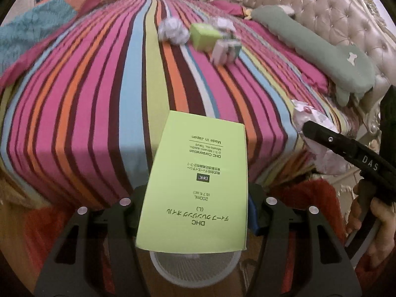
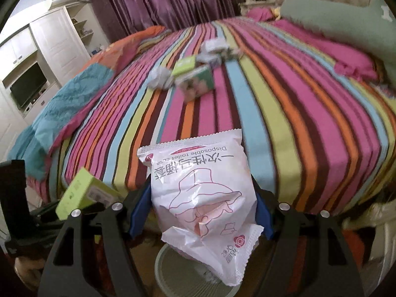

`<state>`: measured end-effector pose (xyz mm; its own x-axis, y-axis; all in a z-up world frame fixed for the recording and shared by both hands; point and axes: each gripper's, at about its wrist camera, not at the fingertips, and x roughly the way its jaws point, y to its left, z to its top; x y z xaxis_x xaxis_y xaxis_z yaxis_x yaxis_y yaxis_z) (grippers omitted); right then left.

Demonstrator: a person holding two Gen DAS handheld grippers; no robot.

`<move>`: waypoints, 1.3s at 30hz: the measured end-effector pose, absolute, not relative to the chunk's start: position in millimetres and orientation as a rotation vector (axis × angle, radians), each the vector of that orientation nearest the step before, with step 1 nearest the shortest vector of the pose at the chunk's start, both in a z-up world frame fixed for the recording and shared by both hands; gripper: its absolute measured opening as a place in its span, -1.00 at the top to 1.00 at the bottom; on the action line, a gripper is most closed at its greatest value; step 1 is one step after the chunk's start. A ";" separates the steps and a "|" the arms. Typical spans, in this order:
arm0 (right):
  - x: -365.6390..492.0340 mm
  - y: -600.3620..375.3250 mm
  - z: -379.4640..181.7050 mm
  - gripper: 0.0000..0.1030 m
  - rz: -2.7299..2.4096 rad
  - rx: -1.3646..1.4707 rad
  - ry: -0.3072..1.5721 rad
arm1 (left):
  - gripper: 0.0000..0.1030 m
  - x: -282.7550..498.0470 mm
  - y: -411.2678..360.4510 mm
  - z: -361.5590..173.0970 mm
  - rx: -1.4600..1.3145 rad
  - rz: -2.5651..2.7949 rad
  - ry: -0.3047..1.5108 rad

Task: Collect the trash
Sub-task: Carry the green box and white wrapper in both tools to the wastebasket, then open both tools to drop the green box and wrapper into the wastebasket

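My left gripper is shut on a light green DHC box, held over a white mesh bin beside the bed. My right gripper is shut on a white and pink plastic packet, printed "Disposable toilet", held over the same bin. The packet also shows in the left wrist view, and the green box in the right wrist view. On the striped bed lie a crumpled paper ball, a small green box and a white and green carton.
The striped bedspread covers the bed. A grey-green pillow lies by the tufted headboard. A teal and orange quilt lies at the far left. White cabinets with a TV stand beyond.
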<state>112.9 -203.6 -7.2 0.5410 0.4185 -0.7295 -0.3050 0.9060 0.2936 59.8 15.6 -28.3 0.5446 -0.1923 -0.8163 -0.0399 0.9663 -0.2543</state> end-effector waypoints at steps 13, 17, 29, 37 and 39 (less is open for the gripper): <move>63.7 -189.4 -68.9 -0.31 0.401 0.208 1.164 | -0.12 26.2 4.8 -99.8 -0.329 -0.098 1.213; 65.7 -191.6 -85.0 -0.31 0.380 0.245 1.246 | -0.12 26.7 4.9 -115.0 -0.345 -0.078 1.278; 74.6 -176.7 -150.3 -0.31 0.341 0.317 1.513 | -0.12 38.6 -13.3 -168.8 -0.377 -0.108 1.478; 83.2 -178.4 -207.2 -0.32 0.239 0.409 1.690 | -0.12 49.6 -15.6 -218.1 -0.415 -0.079 1.638; 85.3 -180.7 -215.8 -0.32 0.219 0.439 1.717 | -0.12 51.6 -15.5 -228.0 -0.434 -0.070 1.668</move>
<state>85.3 -180.7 -215.8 -0.1402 0.4067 -0.9027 0.1667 0.9084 0.3834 51.6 -15.5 -228.0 -0.0801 -0.3211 -0.9437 -0.2405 0.9250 -0.2943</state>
